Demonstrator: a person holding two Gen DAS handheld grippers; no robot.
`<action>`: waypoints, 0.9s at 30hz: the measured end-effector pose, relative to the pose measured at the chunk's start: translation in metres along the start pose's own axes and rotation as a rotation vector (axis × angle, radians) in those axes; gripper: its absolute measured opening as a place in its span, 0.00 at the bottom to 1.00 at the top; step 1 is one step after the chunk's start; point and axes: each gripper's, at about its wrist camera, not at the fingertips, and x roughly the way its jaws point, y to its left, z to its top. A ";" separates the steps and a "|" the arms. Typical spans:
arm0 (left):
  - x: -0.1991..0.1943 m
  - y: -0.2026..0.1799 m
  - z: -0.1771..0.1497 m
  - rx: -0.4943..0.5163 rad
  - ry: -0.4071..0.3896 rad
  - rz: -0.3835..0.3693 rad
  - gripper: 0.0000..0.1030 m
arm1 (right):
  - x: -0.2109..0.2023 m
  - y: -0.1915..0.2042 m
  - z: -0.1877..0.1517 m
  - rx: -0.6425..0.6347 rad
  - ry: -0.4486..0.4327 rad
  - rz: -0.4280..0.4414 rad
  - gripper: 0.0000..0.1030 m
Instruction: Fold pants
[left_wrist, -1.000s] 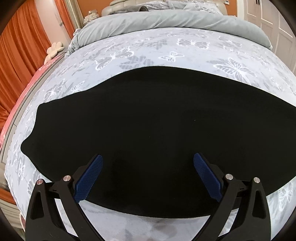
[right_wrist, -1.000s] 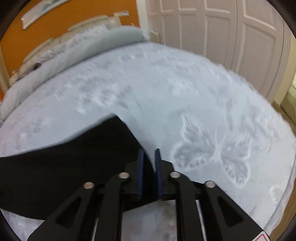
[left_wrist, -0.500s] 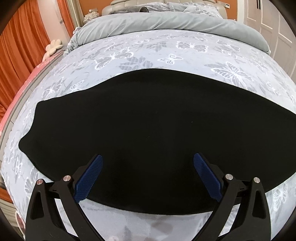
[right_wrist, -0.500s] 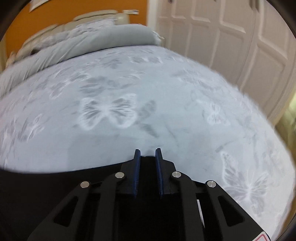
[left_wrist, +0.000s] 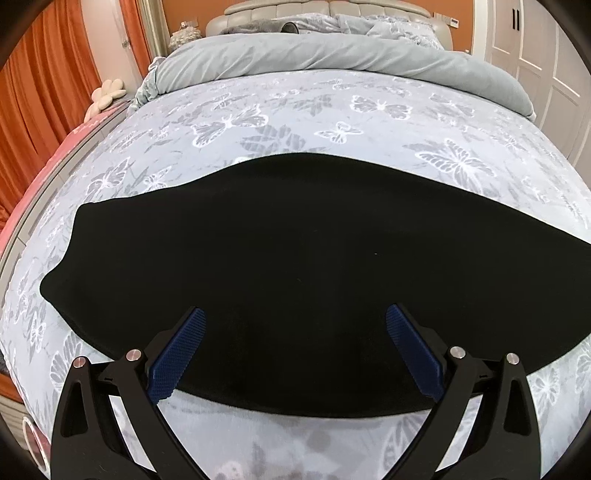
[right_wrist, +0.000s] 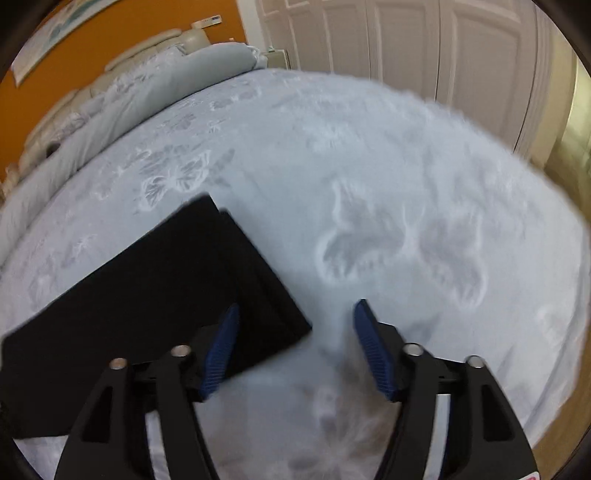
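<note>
Black pants (left_wrist: 295, 251) lie flat across the bed, folded lengthwise into one long strip. My left gripper (left_wrist: 295, 317) is open and empty, hovering over the strip's near edge around its middle. In the right wrist view the leg end of the pants (right_wrist: 177, 280) lies flat, its two layers slightly offset at the far corner. My right gripper (right_wrist: 295, 314) is open and empty just above the near corner of that end, with the left finger over the cloth and the right finger over the bedspread.
The bed is covered by a pale grey butterfly bedspread (left_wrist: 332, 122) with a rolled grey duvet (left_wrist: 332, 55) at the head. Orange curtains (left_wrist: 40, 110) hang to the left. White closet doors (right_wrist: 424, 48) stand beyond the bed's right side.
My right gripper was shut on the pants' leg end, then opened and let it drop flat on the bed. The left gripper stayed open and drew back slightly.
</note>
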 end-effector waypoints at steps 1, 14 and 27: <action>-0.002 -0.001 0.000 0.002 -0.005 0.000 0.94 | 0.003 -0.004 -0.003 0.027 0.000 0.027 0.70; -0.007 0.046 0.007 -0.118 0.010 -0.023 0.94 | -0.050 0.100 0.014 0.022 -0.105 0.378 0.18; -0.019 0.170 -0.006 -0.280 0.006 0.061 0.94 | -0.056 0.417 -0.124 -0.497 0.162 0.726 0.18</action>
